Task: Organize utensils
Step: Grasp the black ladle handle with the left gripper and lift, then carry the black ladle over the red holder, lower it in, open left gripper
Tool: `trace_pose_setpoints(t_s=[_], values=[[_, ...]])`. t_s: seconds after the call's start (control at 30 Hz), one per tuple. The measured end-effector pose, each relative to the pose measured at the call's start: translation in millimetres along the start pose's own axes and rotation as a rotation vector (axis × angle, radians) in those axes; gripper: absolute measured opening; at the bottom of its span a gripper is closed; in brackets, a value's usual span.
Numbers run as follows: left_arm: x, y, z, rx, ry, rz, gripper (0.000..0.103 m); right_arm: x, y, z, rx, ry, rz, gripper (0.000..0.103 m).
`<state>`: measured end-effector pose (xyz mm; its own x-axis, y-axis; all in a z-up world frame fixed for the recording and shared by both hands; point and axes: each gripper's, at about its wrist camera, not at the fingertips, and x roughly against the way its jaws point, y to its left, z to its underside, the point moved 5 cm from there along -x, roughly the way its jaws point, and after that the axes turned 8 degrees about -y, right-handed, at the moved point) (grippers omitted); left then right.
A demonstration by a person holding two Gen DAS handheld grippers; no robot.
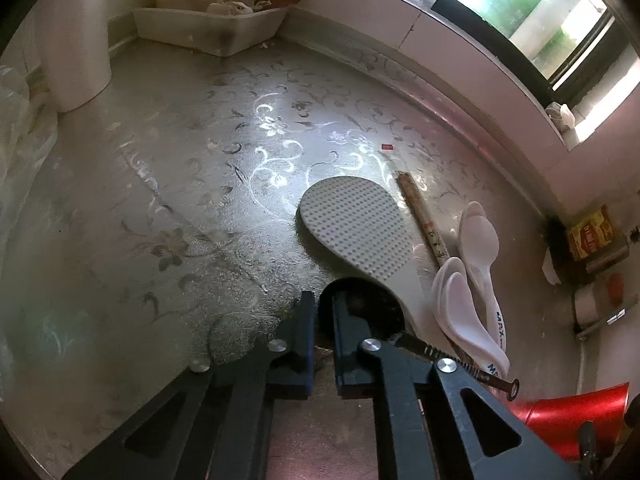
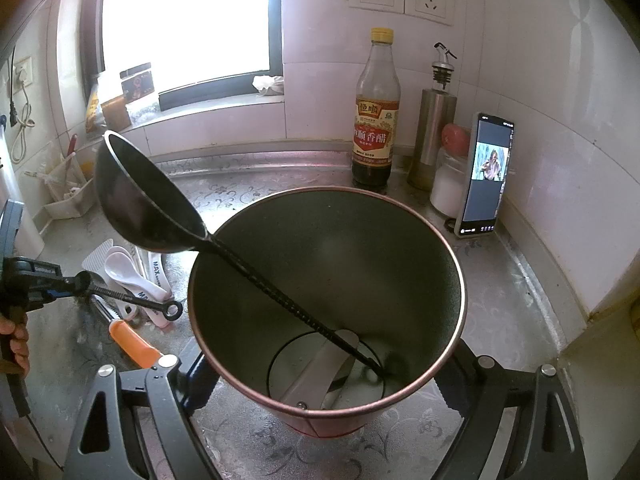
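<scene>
Left gripper (image 1: 323, 322) clamped on one black ladle (image 1: 362, 308); right gripper (image 2: 320, 384) gripping one bucket (image 2: 448, 280) holding one ladle (image 2: 148, 200).

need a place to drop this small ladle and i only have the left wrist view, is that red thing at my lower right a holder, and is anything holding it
Observer: Yes, the red container is an open bucket, and the right gripper is clamped across it.
Operator: anything in it already
Observer: One big black ladle, handle down inside, bowl leaning out over the rim.
Operator: anything else left out that i cant see
Observer: An orange-handled tool lies next to the container, near the white spoons.
</scene>
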<state>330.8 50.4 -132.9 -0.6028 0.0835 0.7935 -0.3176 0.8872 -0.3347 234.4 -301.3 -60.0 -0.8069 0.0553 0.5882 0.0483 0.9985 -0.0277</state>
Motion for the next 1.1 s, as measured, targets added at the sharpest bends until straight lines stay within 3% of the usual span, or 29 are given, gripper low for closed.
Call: trace_pose_setpoints(t_s=[0.2,0.47,0.77,1.1], values=[[12.7,0.7,0.8,-0.002,-0.032,0.013,0.005,0.3,0.0,0.1,0.000,0.000,0.000,0.090],[58.6,-3.8,-12.1,-0.027,-0.135,0.039,0.004,0.2,0.2,-0.3,0.001,0.000,0.001,0.090],[122.9,-20.6,-32.8,-0.082,-0.284,0.068,0.004,0.4,-0.5,0.1,-0.002,0.000,0.000,0.090],[203.4,-67.6,-50.3,-0.181,-0.464,0.177,0.004,0.0,0.2,0.0,-0.002,0.000,-0.001,0.090]])
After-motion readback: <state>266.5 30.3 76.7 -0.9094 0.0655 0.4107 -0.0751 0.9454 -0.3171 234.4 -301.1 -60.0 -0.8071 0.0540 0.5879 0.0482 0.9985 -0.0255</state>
